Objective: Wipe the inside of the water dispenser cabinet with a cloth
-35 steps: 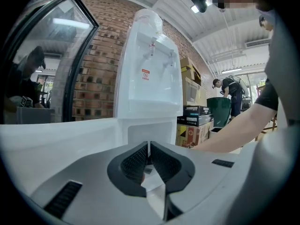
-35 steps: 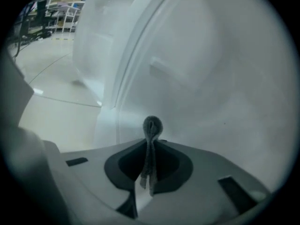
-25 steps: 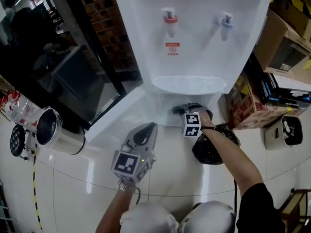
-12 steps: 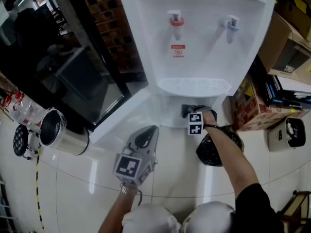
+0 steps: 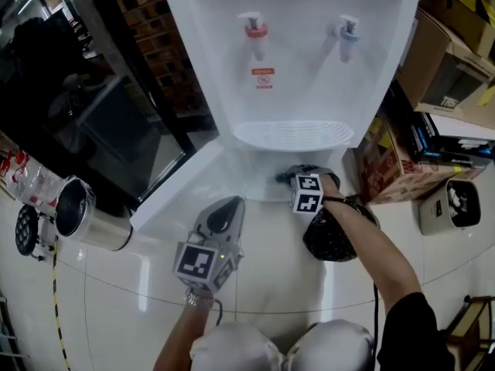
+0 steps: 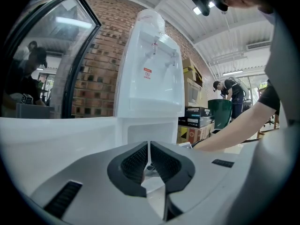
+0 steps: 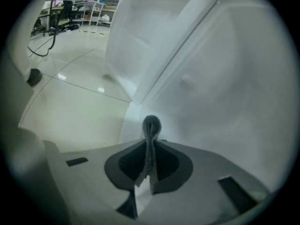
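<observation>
The white water dispenser (image 5: 298, 60) stands ahead with its lower cabinet door (image 5: 179, 193) swung open to the left. My right gripper (image 5: 298, 180) reaches into the cabinet mouth under the drip tray and is shut on a grey cloth (image 5: 292, 174). In the right gripper view the cloth (image 7: 151, 124) sticks up as a folded loop from the right gripper (image 7: 151, 142), close to the white inner wall (image 7: 229, 83). My left gripper (image 5: 227, 209) hangs over the floor in front of the open door. In its own view the left gripper (image 6: 149, 146) is shut with nothing in it.
A black bag (image 5: 334, 236) lies on the floor under my right forearm. Cardboard boxes (image 5: 452, 68) and a small white box (image 5: 451, 207) stand at the right. A steel pot (image 5: 81, 209) sits at the left near a dark glass door (image 5: 108, 122).
The head view has shifted a little. My right gripper stays at the cabinet mouth with the cloth, moving only slightly. The left gripper holds its place.
</observation>
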The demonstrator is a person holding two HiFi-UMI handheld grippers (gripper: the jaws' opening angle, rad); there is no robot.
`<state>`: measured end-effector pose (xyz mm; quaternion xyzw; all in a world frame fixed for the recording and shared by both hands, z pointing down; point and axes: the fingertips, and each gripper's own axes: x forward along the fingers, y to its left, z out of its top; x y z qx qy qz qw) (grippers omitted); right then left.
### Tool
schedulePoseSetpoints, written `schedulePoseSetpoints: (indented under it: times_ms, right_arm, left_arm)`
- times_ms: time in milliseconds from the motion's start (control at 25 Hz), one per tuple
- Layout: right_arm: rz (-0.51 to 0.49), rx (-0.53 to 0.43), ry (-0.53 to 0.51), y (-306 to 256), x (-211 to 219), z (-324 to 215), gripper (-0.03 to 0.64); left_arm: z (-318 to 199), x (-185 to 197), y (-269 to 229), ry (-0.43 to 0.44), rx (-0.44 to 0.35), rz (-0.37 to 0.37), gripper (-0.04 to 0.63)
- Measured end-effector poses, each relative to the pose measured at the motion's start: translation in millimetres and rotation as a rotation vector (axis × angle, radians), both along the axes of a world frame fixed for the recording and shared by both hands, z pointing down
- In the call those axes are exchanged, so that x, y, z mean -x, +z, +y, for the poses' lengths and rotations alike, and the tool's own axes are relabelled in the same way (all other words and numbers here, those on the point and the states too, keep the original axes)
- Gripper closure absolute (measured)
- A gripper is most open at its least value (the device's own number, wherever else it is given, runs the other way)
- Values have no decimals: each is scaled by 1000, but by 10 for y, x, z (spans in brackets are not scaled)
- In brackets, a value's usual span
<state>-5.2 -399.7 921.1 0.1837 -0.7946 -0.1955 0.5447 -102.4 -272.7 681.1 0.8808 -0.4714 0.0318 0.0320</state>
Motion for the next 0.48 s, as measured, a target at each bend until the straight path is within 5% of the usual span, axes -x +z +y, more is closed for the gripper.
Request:
schedulePoseSetpoints:
  times_ms: [200,480]
  right_arm:
    - [-113,-88,91,-149,228,-402,594]
    - [-38,-2,66,292,369,-255,594]
  left_arm:
    - [33,19,-56,-10,-36,8,574]
    - [96,200,-39,-46,-22,0,574]
